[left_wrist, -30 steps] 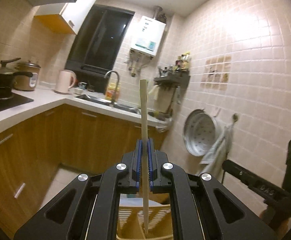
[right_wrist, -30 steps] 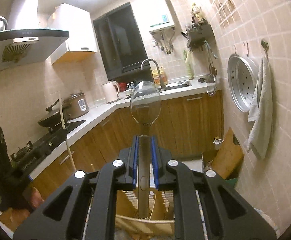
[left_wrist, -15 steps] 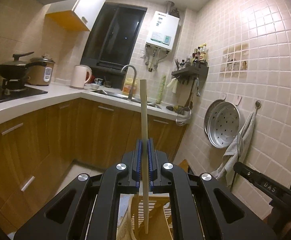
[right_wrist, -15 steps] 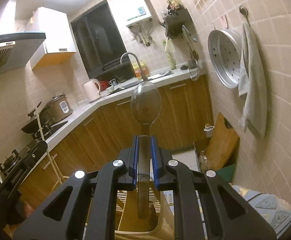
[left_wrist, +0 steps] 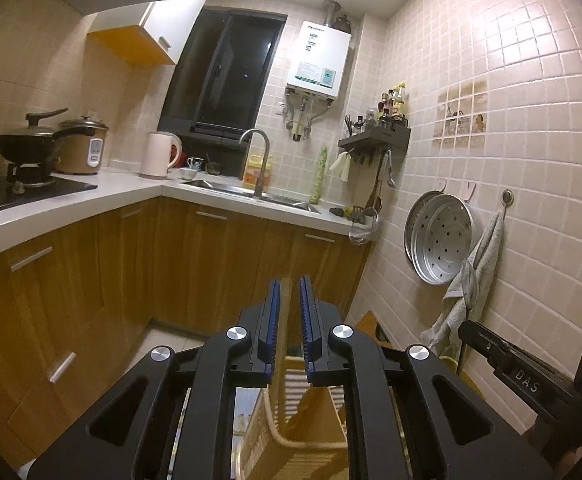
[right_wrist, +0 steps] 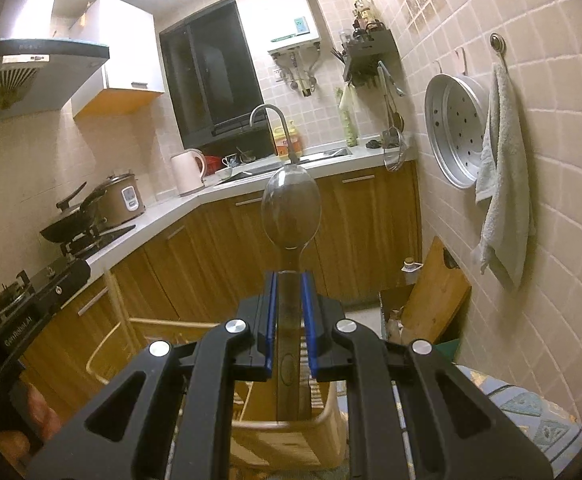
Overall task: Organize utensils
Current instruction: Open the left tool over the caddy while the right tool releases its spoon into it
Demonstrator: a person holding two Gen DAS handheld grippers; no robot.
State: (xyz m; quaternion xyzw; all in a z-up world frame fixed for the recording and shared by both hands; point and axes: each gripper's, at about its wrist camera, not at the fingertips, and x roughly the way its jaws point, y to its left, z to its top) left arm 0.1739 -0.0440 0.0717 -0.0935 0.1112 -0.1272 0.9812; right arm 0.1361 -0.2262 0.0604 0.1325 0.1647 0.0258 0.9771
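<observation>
My left gripper (left_wrist: 289,286) is slightly open and empty, just above a tan slatted utensil holder (left_wrist: 303,420). My right gripper (right_wrist: 289,280) is shut on the handle of a metal spoon (right_wrist: 291,210), bowl up, with the handle's end down inside the utensil holder (right_wrist: 291,440). A wooden chopstick (right_wrist: 115,304) stands upright in the holder's left compartment in the right wrist view, next to the left gripper's body (right_wrist: 31,312). The right gripper's body (left_wrist: 523,376) shows at the lower right of the left wrist view.
A kitchen counter (left_wrist: 91,200) with a stove, a black pot (left_wrist: 27,140), a rice cooker and a pink kettle (left_wrist: 159,154) runs along the left and back. A sink and faucet (left_wrist: 257,160) lie behind. A steamer tray (left_wrist: 439,240) and towel hang on the tiled right wall.
The left gripper has opened and let go of the chopstick, which now stands in the holder. The right gripper has lowered the spoon into the holder.
</observation>
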